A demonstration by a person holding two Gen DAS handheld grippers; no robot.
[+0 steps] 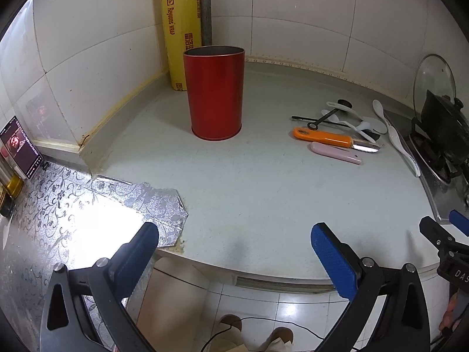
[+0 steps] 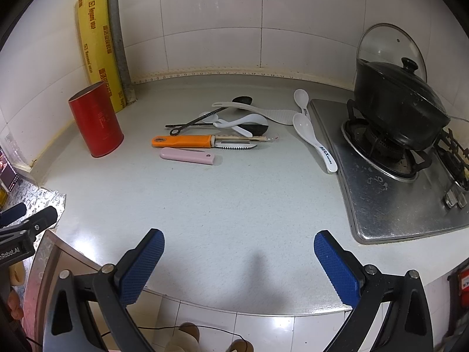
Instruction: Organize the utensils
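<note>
The utensils, a loose tangle of white plastic spoons (image 2: 310, 130), an orange-handled peeler (image 2: 187, 141) and a pink folding knife (image 2: 187, 156), lie on the pale worktop (image 2: 234, 205) well ahead of the right claw (image 2: 239, 267), whose jaws stand apart and empty like the left claw's (image 1: 234, 261), so a grab into the overlapping handles may drag neighbours along, or a clumsy drop may tip the tall red metal canister (image 2: 96, 120) ahead to its left.

White tiled walls (image 2: 211, 23) meet a pale countertop (image 2: 234, 199) above a tiled floor (image 1: 287, 308).

Ahead of the right claw (image 2: 239, 261) the desk (image 2: 234, 199) held one red canister (image 2: 96, 120), one orange-handled peeler (image 2: 202, 141), one pink folding knife (image 2: 188, 156), two white soup spoons (image 2: 315, 140), one white rice paddle (image 2: 258, 111) and two black ladles (image 2: 255, 129). One black pot (image 2: 395, 108) sat on one gas stove (image 2: 390, 187), with one glass lid (image 2: 387, 44) behind.
</note>
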